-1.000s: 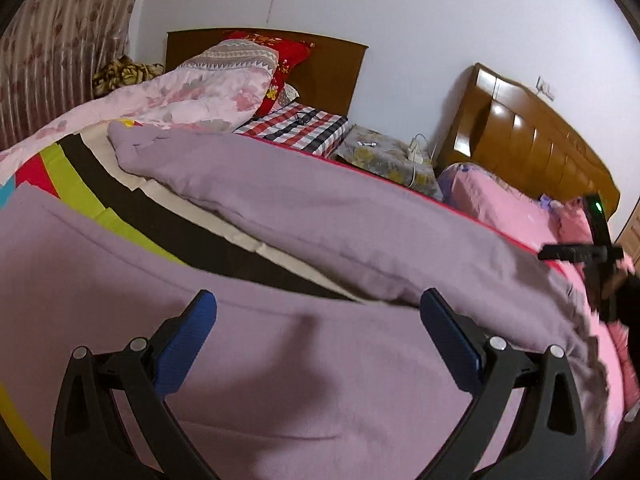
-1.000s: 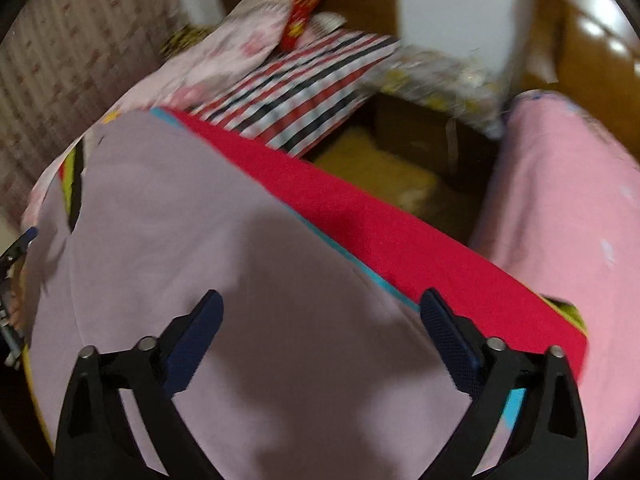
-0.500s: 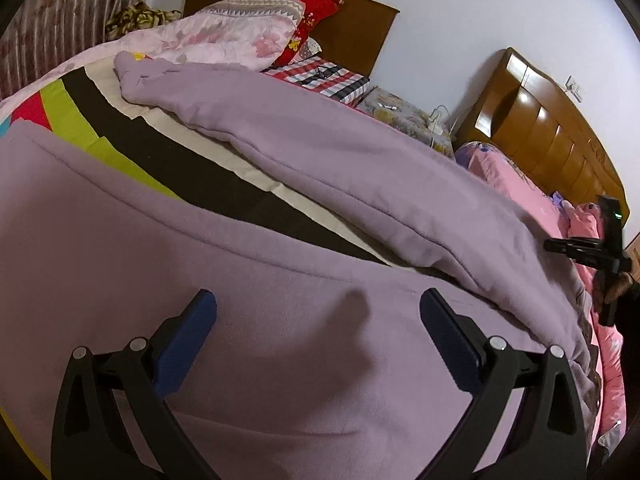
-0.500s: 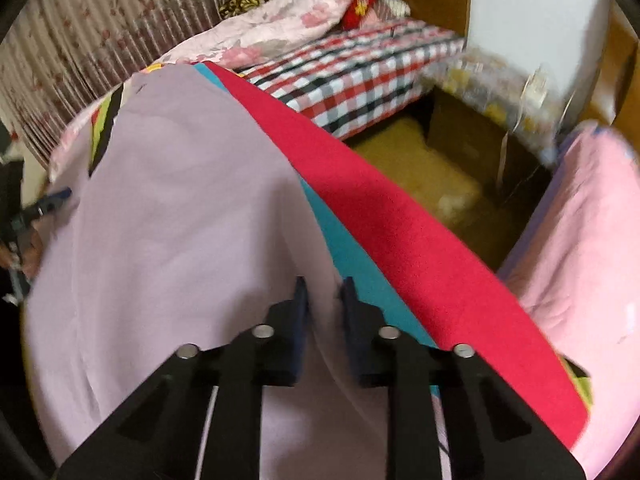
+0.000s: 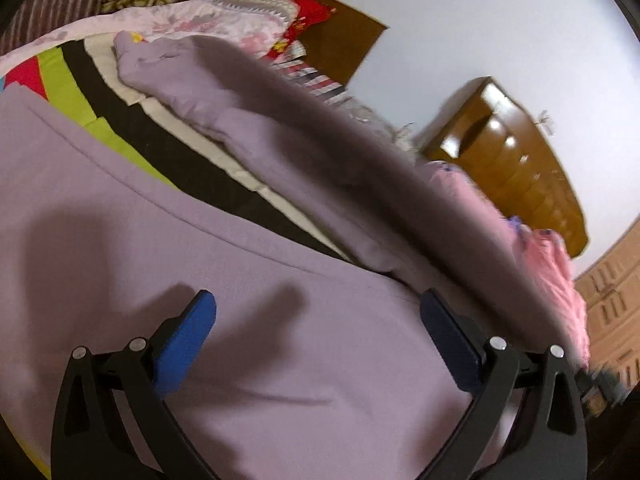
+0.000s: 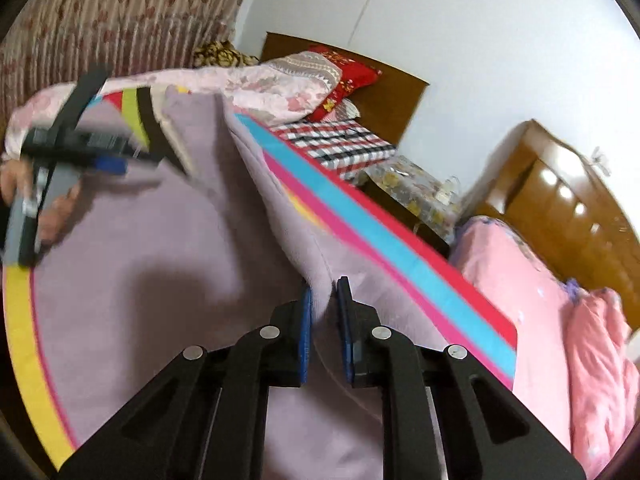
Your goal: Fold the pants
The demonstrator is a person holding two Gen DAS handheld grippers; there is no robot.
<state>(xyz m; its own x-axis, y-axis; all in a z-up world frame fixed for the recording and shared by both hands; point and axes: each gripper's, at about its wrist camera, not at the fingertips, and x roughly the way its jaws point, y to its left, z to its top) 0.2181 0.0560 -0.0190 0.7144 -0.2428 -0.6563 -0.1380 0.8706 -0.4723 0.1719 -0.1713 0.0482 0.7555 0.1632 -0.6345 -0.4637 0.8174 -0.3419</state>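
Note:
The lilac pants (image 5: 248,280) lie spread on a striped bedspread (image 5: 80,92). One leg (image 5: 304,148) is lifted in a raised ridge across the left wrist view. My left gripper (image 5: 316,312) is open just above the flat part of the pants, holding nothing. My right gripper (image 6: 324,300) is shut on a pinched fold of the pants (image 6: 280,208) and holds it up off the bed. The left gripper (image 6: 72,148) also shows in the right wrist view, at the left over the pants.
A striped bedspread edge (image 6: 380,232) runs beside the pants. A pink quilt (image 6: 256,88) and red pillow (image 6: 348,76) lie at the headboard. A second bed with pink bedding (image 6: 540,300) stands to the right, with a nightstand (image 6: 412,184) between.
My right gripper has stayed shut on the pants fold and raised it, lifting the leg into a ridge. My left gripper stayed open and tilted over the cloth.

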